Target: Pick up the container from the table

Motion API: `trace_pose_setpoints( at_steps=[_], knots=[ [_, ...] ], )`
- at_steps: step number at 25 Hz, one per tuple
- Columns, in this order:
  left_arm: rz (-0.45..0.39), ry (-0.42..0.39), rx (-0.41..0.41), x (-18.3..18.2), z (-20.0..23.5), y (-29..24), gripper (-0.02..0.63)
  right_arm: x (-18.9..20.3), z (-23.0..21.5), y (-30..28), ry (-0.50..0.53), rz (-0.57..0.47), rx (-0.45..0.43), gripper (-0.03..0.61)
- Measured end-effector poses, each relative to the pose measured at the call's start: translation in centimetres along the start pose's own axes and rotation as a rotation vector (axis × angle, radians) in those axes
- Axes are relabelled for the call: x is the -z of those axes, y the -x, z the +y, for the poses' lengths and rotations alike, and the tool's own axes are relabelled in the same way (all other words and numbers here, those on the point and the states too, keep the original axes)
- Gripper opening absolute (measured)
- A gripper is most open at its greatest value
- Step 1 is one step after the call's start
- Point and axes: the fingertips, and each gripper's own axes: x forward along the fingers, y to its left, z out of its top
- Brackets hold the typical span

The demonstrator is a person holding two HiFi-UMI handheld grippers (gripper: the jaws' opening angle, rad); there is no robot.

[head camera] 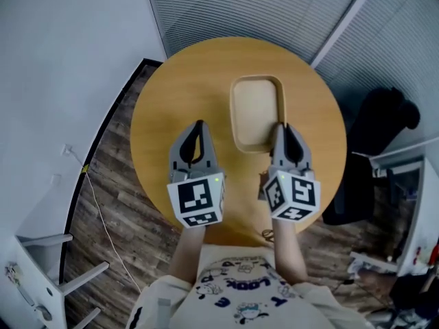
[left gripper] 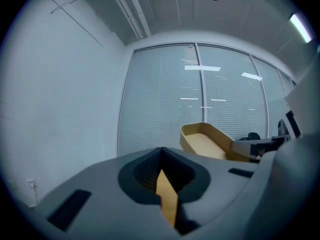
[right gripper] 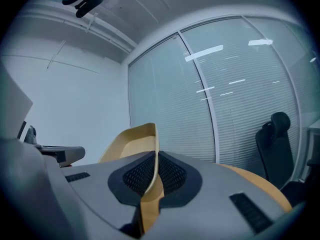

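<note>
Handling should be easy, judging by the look of it: the container (head camera: 255, 112) is a shallow, tan, rounded-rectangle tray with thin upright walls and nothing visible inside, so it is probably light and fairly stiff. The thin wall is the natural place to take hold, pinched from above. A hold on one edge alone may let the far end dip, and the smooth surface could slip between the pads.

The container sits at the centre of the round wooden table (head camera: 178, 94), in the upper middle of the head view. Whether its base is touching the tabletop I cannot tell.

The right gripper (head camera: 286, 130) meets the container at its lower right corner in the head view. In the right gripper view, the jaws are closed on the wall (right gripper: 150, 144), which runs up between the two dark pads.

The left gripper (head camera: 199, 125) hovers over bare table to the left of the container, apart from it. Its jaws are drawn together on nothing, with only a sliver of tabletop showing through them, and the container (left gripper: 207, 143) lies to the right of centre in the left gripper view.
</note>
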Motion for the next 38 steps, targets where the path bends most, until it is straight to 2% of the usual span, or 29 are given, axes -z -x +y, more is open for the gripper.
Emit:
trace_pose_setpoints(
  at_steps=[7,19,38],
  knots=[
    [-0.049,-0.011,0.002,-2.1,-0.2,1.1,0.002,-2.4,0.5,0.7,-0.001,-0.060,-0.009,0.015],
    [-0.081,-0.018,-0.002,-3.5,-1.2,2.1,0.002,-4.4,0.5,1.5,-0.003,-0.103,-0.031,0.015],
    [-0.092,-0.012,-0.012,-3.9,-1.5,2.7,0.002,-4.3,0.1,2.1,-0.020,-0.108,-0.032,0.015]
  ],
)
